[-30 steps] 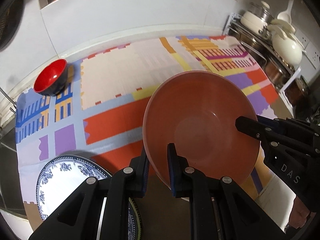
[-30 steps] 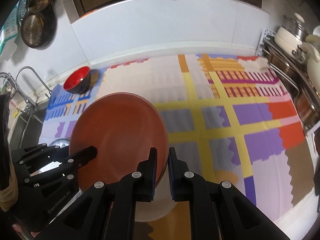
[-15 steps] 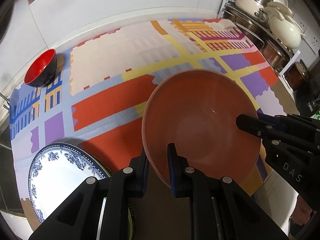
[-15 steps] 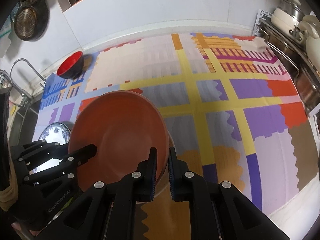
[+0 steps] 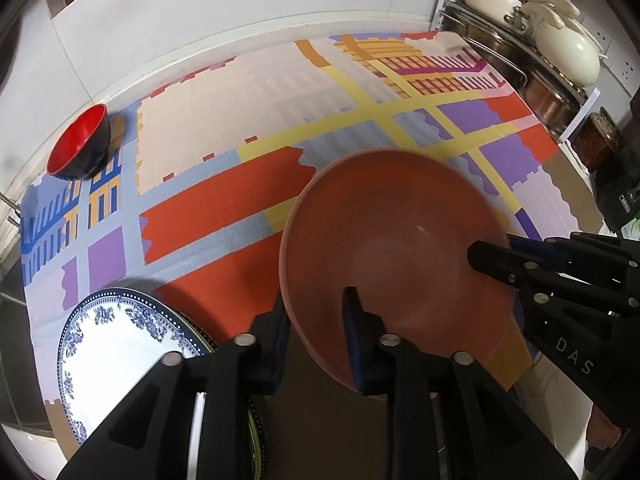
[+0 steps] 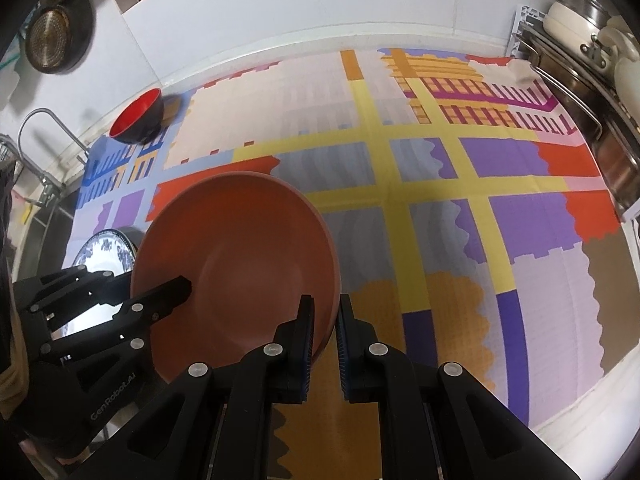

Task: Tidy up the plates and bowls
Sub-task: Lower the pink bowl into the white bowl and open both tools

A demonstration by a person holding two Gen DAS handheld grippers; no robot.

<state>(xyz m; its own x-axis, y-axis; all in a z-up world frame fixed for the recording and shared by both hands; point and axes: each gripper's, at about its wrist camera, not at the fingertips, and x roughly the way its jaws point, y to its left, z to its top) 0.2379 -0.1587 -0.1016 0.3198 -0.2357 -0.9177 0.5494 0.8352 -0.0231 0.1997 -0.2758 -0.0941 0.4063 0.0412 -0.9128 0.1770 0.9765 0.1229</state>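
Gripping the terracotta bowl (image 6: 236, 268) by its rim, the right tongs (image 6: 324, 340) steady it while the left tongs (image 5: 316, 328), just opening, straddle the opposite rim unclenched, seemingly releasing it onto the counter (image 5: 224, 216).

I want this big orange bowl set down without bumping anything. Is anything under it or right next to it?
Nothing visible under the orange bowl but patterned cloth; the blue-and-white plate sits close beside it.

Terracotta bowl (image 5: 400, 248), wide and shallow, sits tilted above the patterned cloth (image 5: 224, 216); 1 blue-and-white floral plate (image 5: 120, 344) lies flat at the cloth's near-left corner; 1 small red-lined black bowl (image 5: 80, 144) sits tilted at the far-left edge.
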